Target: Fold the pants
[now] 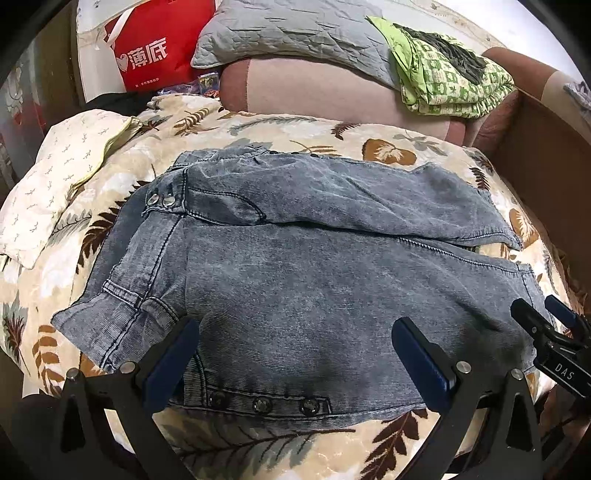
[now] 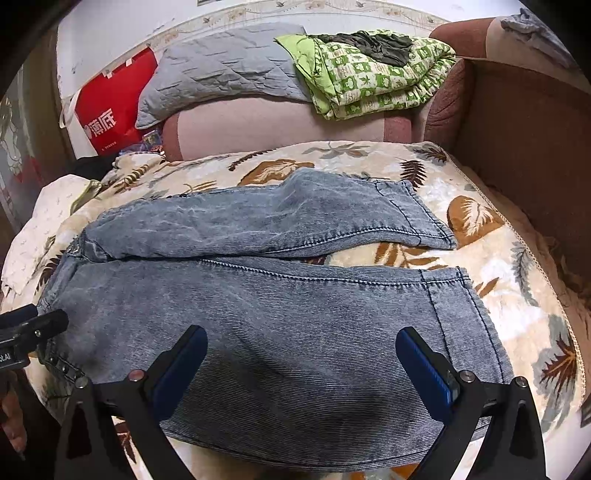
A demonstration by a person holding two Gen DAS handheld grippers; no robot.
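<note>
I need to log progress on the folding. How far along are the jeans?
Done: the jeans lie spread flat on the leaf-print blanket, legs side by side. In hand: nothing; the left gripper and right gripper are open above the near leg. Left: every fold.

The pants (image 1: 303, 266) are faded blue-grey, with pale cloudy patches, thin lines in the cloth, and shiny silver buttons at the top. They lie on a cream blanket (image 1: 280, 129) with big brown, orange and grey leaves on it. The grippers are black with dark blue fingers (image 1: 173, 362). The bag (image 1: 155, 44) is red with white letters. One pillow (image 1: 288, 29) is plain grey. Another pillow (image 1: 55, 177) is white with tiny grey marks. The folded quilt (image 2: 373, 74) is green and white in little squares.
</note>
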